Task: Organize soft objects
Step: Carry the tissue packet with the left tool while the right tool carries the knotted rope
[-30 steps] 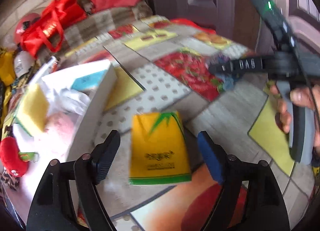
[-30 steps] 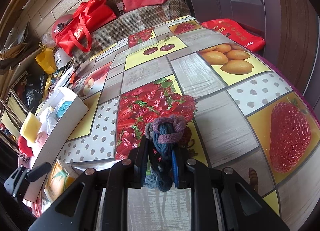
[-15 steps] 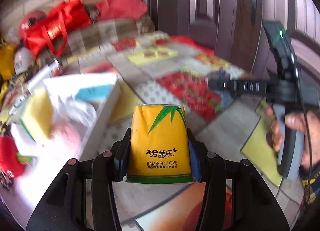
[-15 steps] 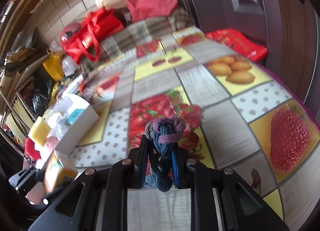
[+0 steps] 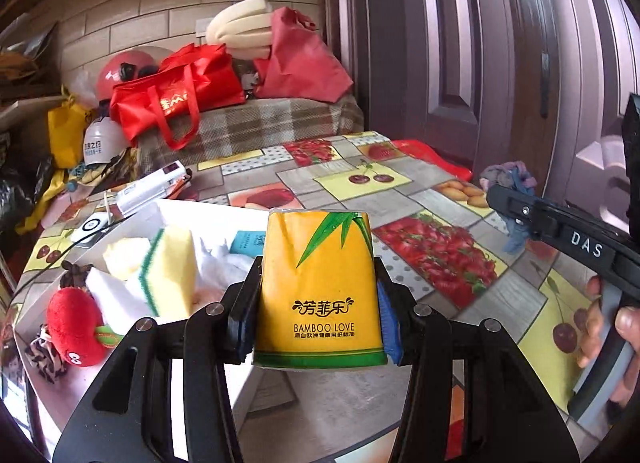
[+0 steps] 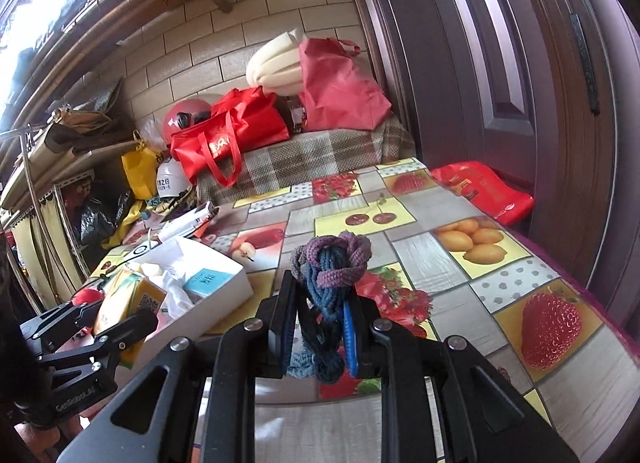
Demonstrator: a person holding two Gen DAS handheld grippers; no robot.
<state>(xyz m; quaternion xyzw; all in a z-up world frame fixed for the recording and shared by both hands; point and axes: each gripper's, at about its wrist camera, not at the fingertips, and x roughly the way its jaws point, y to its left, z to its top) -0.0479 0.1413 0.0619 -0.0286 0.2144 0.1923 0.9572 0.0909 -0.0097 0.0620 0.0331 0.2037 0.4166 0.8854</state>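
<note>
- Carrying step: left gripper [image 5: 318, 319] clenched on the yellow tissue pack [image 5: 318, 291]; right gripper [image 6: 316, 327] grasping the knotted rope [image 6: 330, 263].
- Next, I judge: lower both into the white box [image 6: 224, 287] near the worktop's left edge, then release.

We are in a lived-in home, likely an entry or storage corner. A fruit-print oilcloth covers the tabletop [image 6: 424, 259] in the middle of the frame. Behind it, at upper centre, a plaid-covered bench [image 6: 312, 159] carries red shopping bags [image 6: 228, 135] and a red helmet [image 6: 186, 117] against a cream tiled wall [image 6: 240, 35]. Dark panelled doors [image 6: 500, 75] fill the right, cluttered shelves [image 6: 48, 167] the left.
</note>
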